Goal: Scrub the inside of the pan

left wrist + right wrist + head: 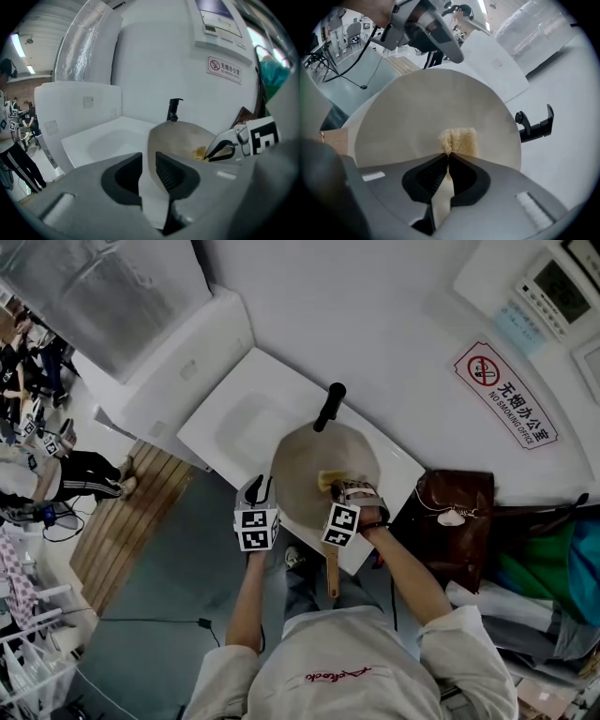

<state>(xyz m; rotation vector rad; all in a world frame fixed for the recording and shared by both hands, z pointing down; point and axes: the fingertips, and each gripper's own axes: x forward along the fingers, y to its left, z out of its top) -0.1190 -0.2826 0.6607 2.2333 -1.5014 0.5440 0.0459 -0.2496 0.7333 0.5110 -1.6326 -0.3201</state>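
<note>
A round beige pan (305, 457) lies on the white sink top (225, 442), its wooden handle (332, 574) pointing toward me. In the head view my left gripper (262, 489) is at the pan's left rim. The left gripper view shows its jaws (148, 161) closed down on the pan's rim (151, 140). My right gripper (339, 491) is inside the pan, shut on a yellow sponge (327, 480). In the right gripper view the sponge (459, 139) sticks out past the gripper (449, 157) and rests on the pan's inner surface (426, 108).
A black faucet (329, 406) rises just beyond the pan's far rim. A shallow basin (246, 423) lies left of the pan. A brown bag (457, 526) sits to the right, a wooden platform (131, 507) to the left on the floor. People stand far left.
</note>
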